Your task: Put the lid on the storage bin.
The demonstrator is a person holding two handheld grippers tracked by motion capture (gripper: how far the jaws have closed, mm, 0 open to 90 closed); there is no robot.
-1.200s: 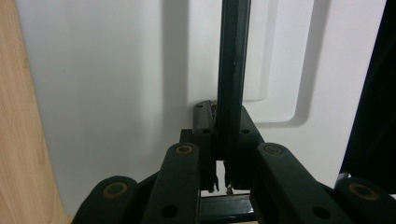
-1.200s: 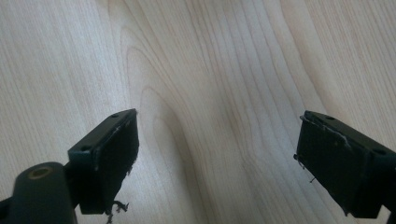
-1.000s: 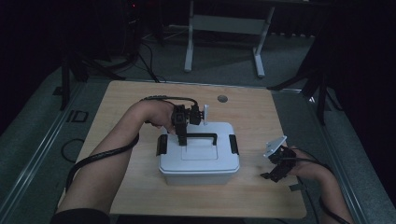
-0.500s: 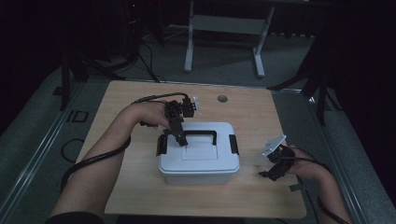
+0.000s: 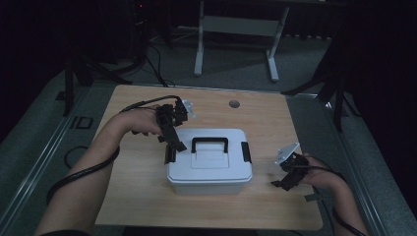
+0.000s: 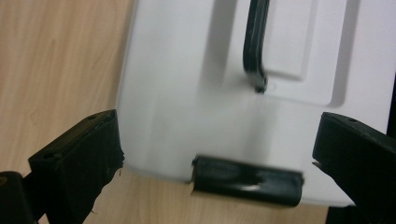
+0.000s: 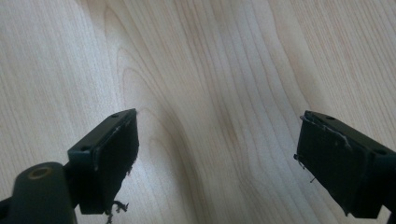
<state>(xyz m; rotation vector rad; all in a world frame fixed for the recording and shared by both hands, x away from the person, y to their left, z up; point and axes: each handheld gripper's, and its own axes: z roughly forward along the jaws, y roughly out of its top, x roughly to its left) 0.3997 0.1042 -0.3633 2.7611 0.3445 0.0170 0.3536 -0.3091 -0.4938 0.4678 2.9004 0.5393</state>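
White storage box (image 5: 210, 164) on bench (image 5: 133, 196): left gripper (image 6: 210, 154), jaws just opened wide and empty, straddles left latch (image 6: 246, 181); right gripper (image 7: 217, 158) idles agape, empty. Next: unclip latch.

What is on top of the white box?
On the white box sits a closed lid with a black handle and black side latches. Its inside is covered.

Your light wooden bench (image 5: 147, 201) with rounded corners is the one lit patch in a dark room. A small round grommet hole (image 5: 234, 104) sits near its far edge. Grey carpeted floor (image 5: 236, 69) surrounds you, with black cables (image 5: 152, 54) trailing over it. Beyond stands a grey metal table frame (image 5: 236, 29) on two legs, and black stand legs (image 5: 339, 98) splay at your right.
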